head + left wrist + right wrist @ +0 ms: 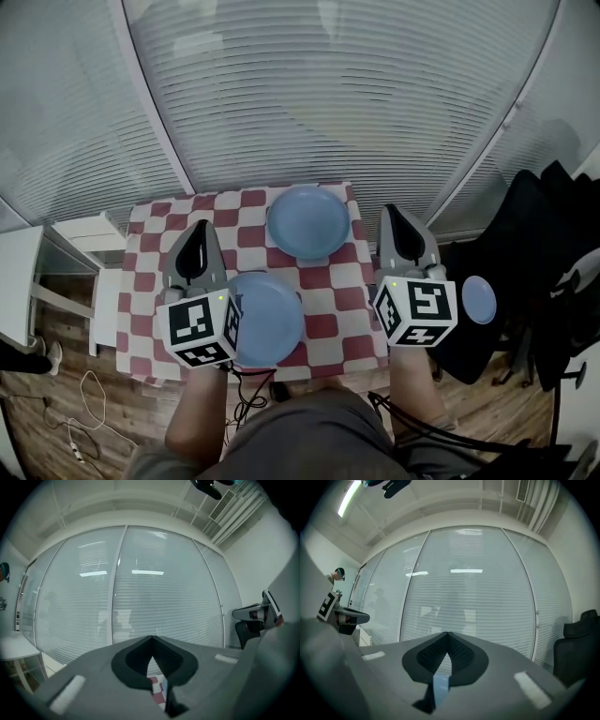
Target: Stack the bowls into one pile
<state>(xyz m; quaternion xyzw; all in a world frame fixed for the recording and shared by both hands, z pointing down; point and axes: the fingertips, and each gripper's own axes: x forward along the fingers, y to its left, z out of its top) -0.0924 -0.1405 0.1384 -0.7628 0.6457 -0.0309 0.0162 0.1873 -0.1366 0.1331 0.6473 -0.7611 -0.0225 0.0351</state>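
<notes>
checkered surface [150, 234] carries the far bowl [309, 220] and the near bowl [272, 323] by its front edge, a third bowl [478, 300] lies off to the right, and with left gripper [200, 226] and right gripper [395, 212] both closed and empty, i think a careless nudge may push the near one off.

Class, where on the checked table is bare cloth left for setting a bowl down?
Free: the left strip of the tablecloth, beside the left gripper, and the patch right of the near bowl, this side of the far bowl. Crowded: the middle, where both bowls sit.
</notes>
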